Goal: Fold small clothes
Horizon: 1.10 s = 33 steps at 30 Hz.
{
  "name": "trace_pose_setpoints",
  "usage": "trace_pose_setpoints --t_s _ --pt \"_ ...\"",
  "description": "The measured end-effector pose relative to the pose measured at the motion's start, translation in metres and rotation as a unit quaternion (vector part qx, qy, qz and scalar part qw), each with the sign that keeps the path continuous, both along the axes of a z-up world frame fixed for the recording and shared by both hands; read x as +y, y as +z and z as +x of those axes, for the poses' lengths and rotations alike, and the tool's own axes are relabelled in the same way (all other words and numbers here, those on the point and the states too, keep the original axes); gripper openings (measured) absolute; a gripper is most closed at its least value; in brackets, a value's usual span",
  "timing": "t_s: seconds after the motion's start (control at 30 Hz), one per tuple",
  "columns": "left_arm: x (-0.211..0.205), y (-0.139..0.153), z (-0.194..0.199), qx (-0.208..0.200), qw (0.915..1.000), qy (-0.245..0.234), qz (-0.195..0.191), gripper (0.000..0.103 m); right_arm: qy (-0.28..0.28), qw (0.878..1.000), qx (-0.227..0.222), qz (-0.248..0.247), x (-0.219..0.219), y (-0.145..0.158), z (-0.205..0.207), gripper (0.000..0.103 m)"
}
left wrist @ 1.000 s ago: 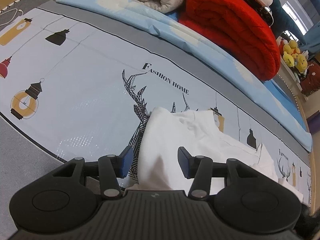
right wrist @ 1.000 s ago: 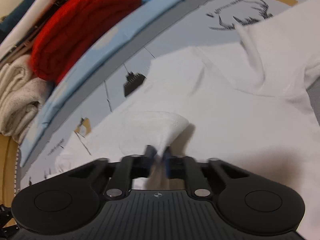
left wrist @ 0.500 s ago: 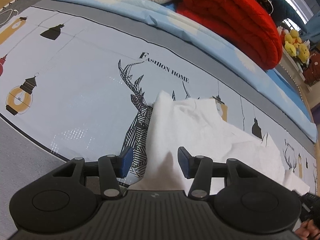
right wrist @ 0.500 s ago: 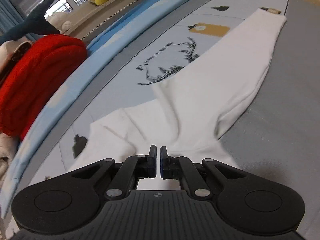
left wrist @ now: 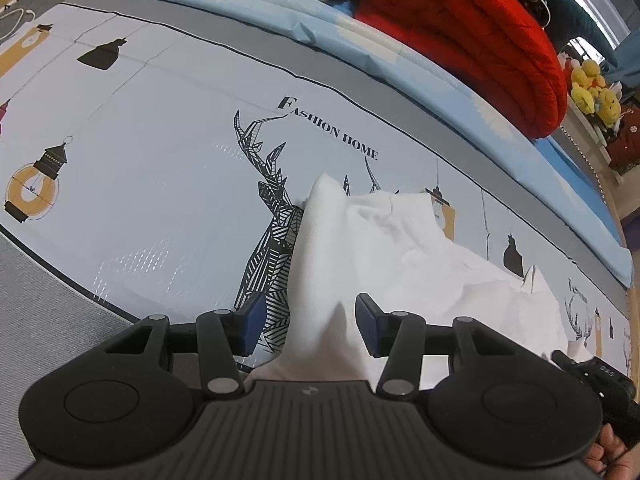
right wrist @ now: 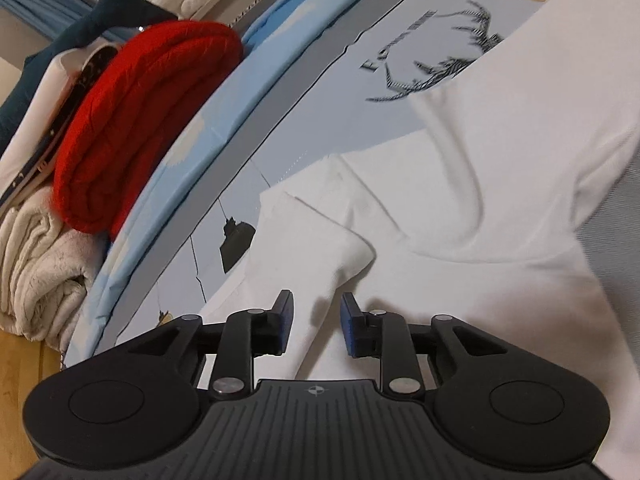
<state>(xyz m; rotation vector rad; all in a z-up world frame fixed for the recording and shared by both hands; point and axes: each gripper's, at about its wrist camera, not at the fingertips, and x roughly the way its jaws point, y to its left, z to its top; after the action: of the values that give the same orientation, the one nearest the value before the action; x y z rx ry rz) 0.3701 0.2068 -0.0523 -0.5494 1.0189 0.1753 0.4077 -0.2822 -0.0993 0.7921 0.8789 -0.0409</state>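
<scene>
Only the left wrist view showed the lamp prints and yellow plush toys [left wrist: 592, 92]; only the right showed a folded sleeve flap. The white garment [right wrist: 480, 184] lay on the printed mat [left wrist: 160, 152], its length running away toward the deer print. The left gripper [left wrist: 308, 322] stood spread over its edge. The right gripper [right wrist: 316, 322] was opening, cloth beneath its fingers, unpinched.
</scene>
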Motion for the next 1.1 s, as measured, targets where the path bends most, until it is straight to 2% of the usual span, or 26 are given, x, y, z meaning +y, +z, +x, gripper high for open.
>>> trace_pose_setpoints --t_s 0.1,0.17,0.2,0.23,0.4,0.47,0.53,0.57,0.6,0.67,0.7,0.73,0.77,0.8,0.83,0.9,0.93,1.0,1.07,1.1 --pt "0.004 0.001 0.0 -0.001 1.0 0.005 -0.003 0.054 0.008 1.0 0.008 0.006 0.008 -0.006 0.004 0.029" --pt "0.006 0.002 -0.001 -0.001 1.0 0.008 -0.004 0.054 0.016 1.0 0.007 0.009 0.011 -0.007 0.006 0.013" --pt "0.007 0.002 -0.001 -0.002 0.9999 0.009 -0.005 0.054 0.02 1.0 0.001 0.007 0.013 -0.006 0.008 0.001" --pt "0.006 0.003 -0.001 -0.002 0.9999 0.009 -0.005 0.054 0.026 1.0 -0.009 -0.003 0.015 -0.003 0.007 0.001" --pt "0.003 0.005 -0.002 -0.004 1.0 0.004 -0.004 0.054 0.034 0.994 -0.091 -0.051 0.023 0.036 -0.003 0.0" --pt "0.001 0.005 -0.002 -0.005 1.0 0.001 -0.001 0.054 0.023 0.984 -0.151 -0.087 0.028 0.068 -0.018 0.0" --pt "-0.002 0.004 -0.001 -0.005 1.0 -0.005 0.003 0.054 0.01 0.966 -0.225 -0.13 0.032 0.099 -0.041 0.0" --pt "-0.004 0.004 -0.001 -0.004 0.9999 -0.007 0.006 0.054 -0.001 0.96 -0.243 -0.142 0.031 0.107 -0.049 0.0" --pt "-0.006 0.003 -0.001 -0.003 0.9999 -0.01 0.009 0.054 -0.016 0.957 -0.242 -0.157 0.028 0.111 -0.055 0.0" --pt "-0.01 0.001 -0.001 -0.001 0.9998 -0.014 0.011 0.054 -0.04 0.961 -0.183 -0.205 0.021 0.1 -0.052 0.0" --pt "-0.012 0.001 0.0 0.0 0.9998 -0.016 0.012 0.054 -0.052 0.965 -0.118 -0.227 0.012 0.084 -0.043 0.0" --pt "-0.014 0.0 0.0 0.001 0.9997 -0.019 0.013 0.054 -0.059 0.972 -0.059 -0.221 0.0 0.066 -0.035 0.0" --pt "-0.015 -0.001 0.001 0.002 0.9997 -0.02 0.013 0.054 -0.07 0.977 -0.02 -0.2 -0.012 0.052 -0.031 0.0" --pt "-0.017 -0.002 0.001 0.003 0.9997 -0.021 0.013 0.054 -0.094 0.98 0.014 -0.172 -0.027 0.04 -0.031 0.0" --pt "-0.018 -0.003 0.002 0.004 0.9997 -0.022 0.013 0.054 -0.102 0.981 0.02 -0.162 -0.035 0.036 -0.032 0.001" --pt "-0.021 -0.003 0.003 0.004 0.9997 -0.023 0.011 0.054 -0.099 0.983 -0.002 -0.157 -0.039 0.042 -0.034 0.0" --pt "-0.022 -0.003 0.004 0.003 0.9997 -0.024 0.011 0.054 -0.098 0.983 -0.029 -0.154 -0.04 0.05 -0.037 0.0" --pt "-0.025 -0.003 0.005 0.003 0.9996 -0.025 0.011 0.054 -0.086 0.98 -0.099 -0.151 -0.037 0.067 -0.045 0.0" --pt "-0.027 -0.004 0.006 0.004 0.9996 -0.026 0.01 0.054 -0.073 0.968 -0.19 -0.144 -0.036 0.087 -0.056 0.0" --pt "-0.028 -0.005 0.007 0.005 0.9996 -0.026 0.01 0.054 -0.07 0.963 -0.214 -0.145 -0.038 0.091 -0.061 0.0"
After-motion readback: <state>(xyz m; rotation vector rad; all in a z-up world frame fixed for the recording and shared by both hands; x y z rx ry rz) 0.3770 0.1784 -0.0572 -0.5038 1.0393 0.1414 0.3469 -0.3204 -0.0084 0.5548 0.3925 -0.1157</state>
